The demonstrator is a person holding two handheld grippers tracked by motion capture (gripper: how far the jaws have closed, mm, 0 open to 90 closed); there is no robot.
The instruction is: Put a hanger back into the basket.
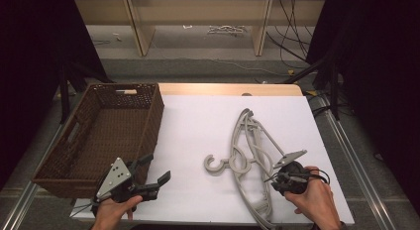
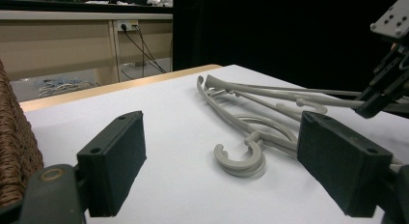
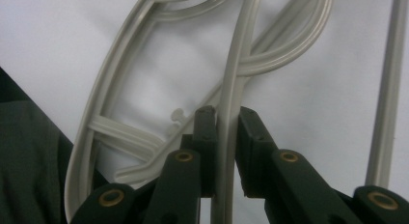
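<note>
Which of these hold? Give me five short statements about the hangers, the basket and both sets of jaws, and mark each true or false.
1. The right gripper has its jaws closed on a rod of the grey hangers. True.
2. The left gripper grips a hanger hook. False: its jaws stand open above bare white table, with nothing between them.
3. The wicker basket holds several hangers. False: no hanger lies in it; they lie on the table.
4. The basket stands at the table's left side, the hangers right of centre. True.
5. The hangers are black. False: they are light grey.
</note>
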